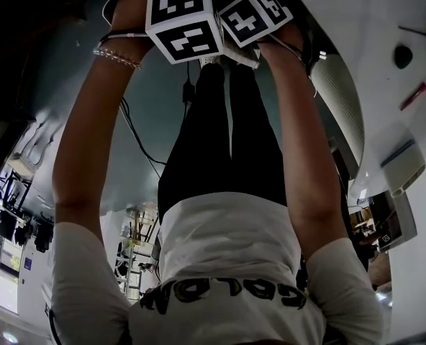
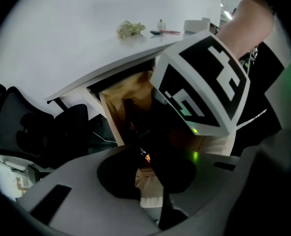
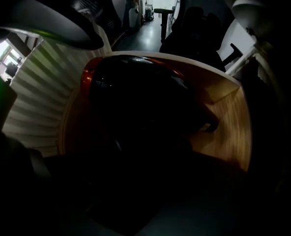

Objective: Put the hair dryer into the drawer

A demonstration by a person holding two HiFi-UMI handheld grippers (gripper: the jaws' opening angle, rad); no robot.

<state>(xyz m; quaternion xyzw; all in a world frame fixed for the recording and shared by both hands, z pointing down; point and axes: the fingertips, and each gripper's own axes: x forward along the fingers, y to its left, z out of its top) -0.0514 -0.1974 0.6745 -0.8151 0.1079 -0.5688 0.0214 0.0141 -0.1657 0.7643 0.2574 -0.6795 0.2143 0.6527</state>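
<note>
While both arms stretch out in the head view, the left gripper point(image 1: 184, 21) and right gripper point(image 1: 256, 16) sit side by side. Left gripper view: jaws pinched nearly shut on a dark strip point(image 2: 161, 193), with the open drawer point(image 2: 115, 104) just beyond. Right gripper view: the hair dryer point(image 3: 135, 95) lies inside the drawer, but it's too dark to read the jaws.

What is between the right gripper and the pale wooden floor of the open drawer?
A black, rounded hair dryer with a red-orange band fills that stretch, inside the wooden drawer; the right gripper view shows it.
</note>
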